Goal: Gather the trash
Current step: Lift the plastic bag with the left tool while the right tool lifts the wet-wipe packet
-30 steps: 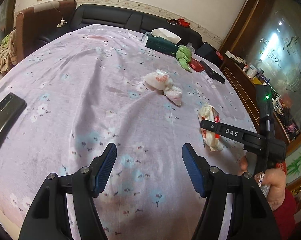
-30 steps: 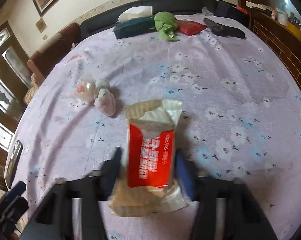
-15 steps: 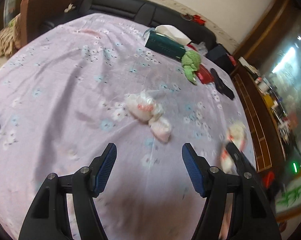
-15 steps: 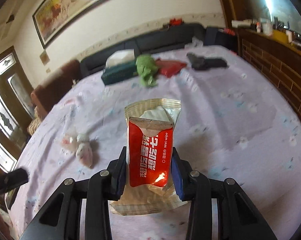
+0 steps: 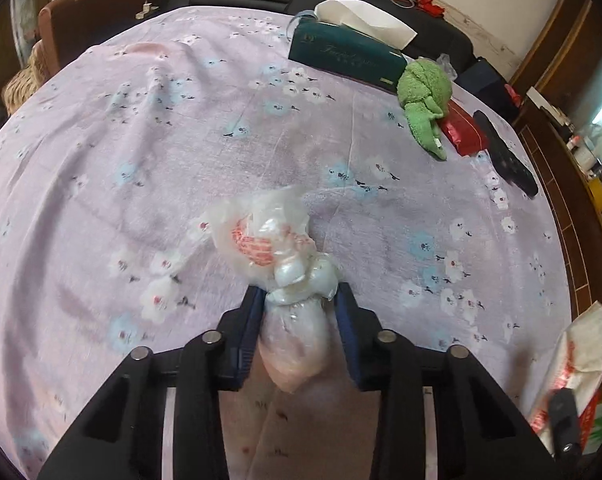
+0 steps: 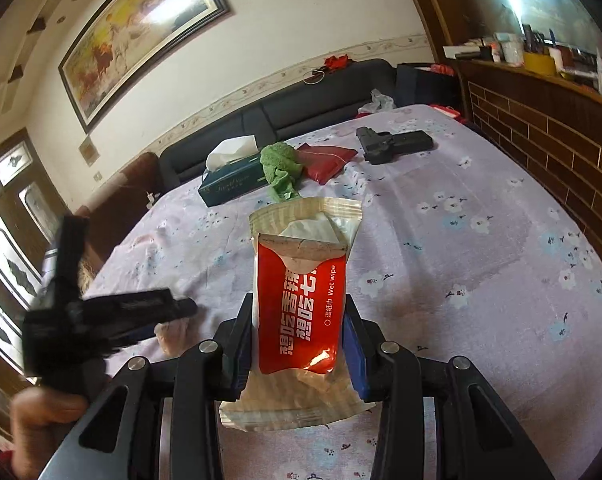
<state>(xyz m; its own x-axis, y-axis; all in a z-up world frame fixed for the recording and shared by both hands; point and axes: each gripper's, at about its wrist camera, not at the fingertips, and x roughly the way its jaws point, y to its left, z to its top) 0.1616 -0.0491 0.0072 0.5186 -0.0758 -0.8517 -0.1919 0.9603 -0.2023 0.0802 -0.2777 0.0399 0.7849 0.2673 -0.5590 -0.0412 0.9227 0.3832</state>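
1. Plastic is now between the jaws of our left gripper: they are closed on the neck of the knotted plastic bag, which half a second ago lay free on the worktop ahead of open jaws.
2. Our right gripper keeps the red wet wipe packet pinched upright between its jaws, as it did a second ago, and it is lifted above the lilac cloth.
3. We judge that both loose pieces of trash are now in hand. We cannot tell if the bag has left the cloth.
4. What remains on the worktop seems not to be trash: the tissue box, the green cloth, the red pouch.
5. We see no bin in either view, so carrying the two pieces to one is probably the next step.
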